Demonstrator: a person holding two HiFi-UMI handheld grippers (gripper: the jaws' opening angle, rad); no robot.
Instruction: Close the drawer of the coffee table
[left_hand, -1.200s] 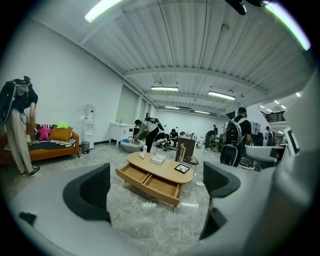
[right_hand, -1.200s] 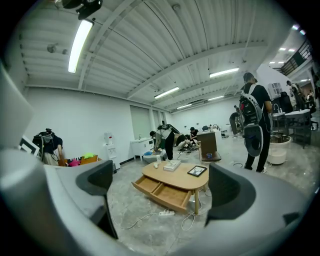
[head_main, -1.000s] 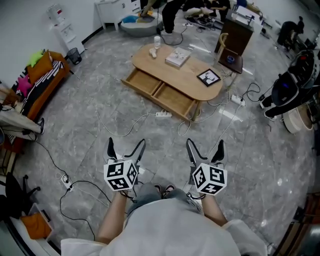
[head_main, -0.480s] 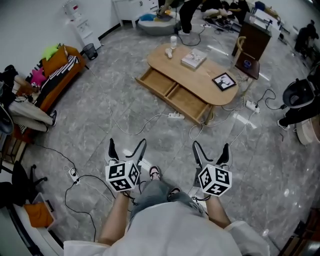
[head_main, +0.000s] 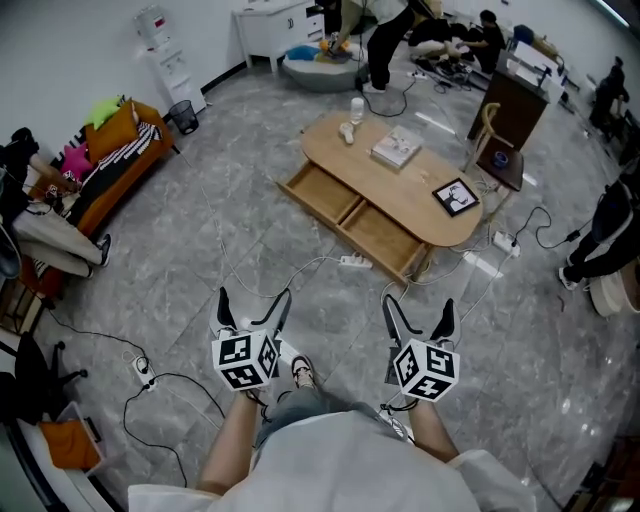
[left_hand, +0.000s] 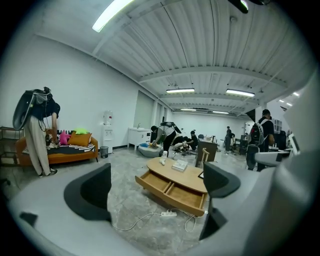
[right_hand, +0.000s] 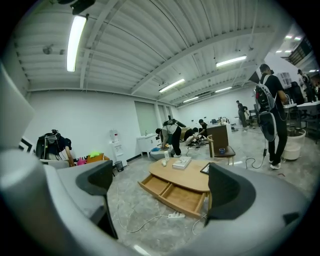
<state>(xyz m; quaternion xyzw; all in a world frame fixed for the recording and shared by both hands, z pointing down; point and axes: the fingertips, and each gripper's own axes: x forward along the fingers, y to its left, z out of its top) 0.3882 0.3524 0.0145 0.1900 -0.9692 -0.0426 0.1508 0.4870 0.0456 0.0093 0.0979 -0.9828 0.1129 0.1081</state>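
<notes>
- Wooden and shallow, the pale two-compartment drawer (head_main: 352, 214) is standing pulled well out of the oval light-wood coffee table (head_main: 420, 190), on the side facing the person. Both compartments are looking empty.
- Pushing on one end only is, I judge, the main risk. A front this wide is liable to skew and jam partway in.
- Shoving it home hard is another risk, since that could be jolting the things on the table top: a pale book (head_main: 396, 149), a black-framed picture (head_main: 456, 196) and a small white bottle (head_main: 356, 108).
- A white power strip (head_main: 355, 262) with trailing white cables is lying on the grey stone floor (head_main: 170, 250) just in front of the drawer front. A foot could be snagging on these during the approach.
- The left gripper (head_main: 253, 297) is holding its dark fingers (left_hand: 90, 192) spread wide with nothing between them.
- The right gripper (head_main: 417, 303) is doing the same, its fingers (right_hand: 227, 192) wide apart and empty.
- The drawer is lying well apart from both pairs of fingers, ahead of the person and a little toward the right gripper's side. In each gripper view it is showing far off through the open gap, touching neither finger.
</notes>
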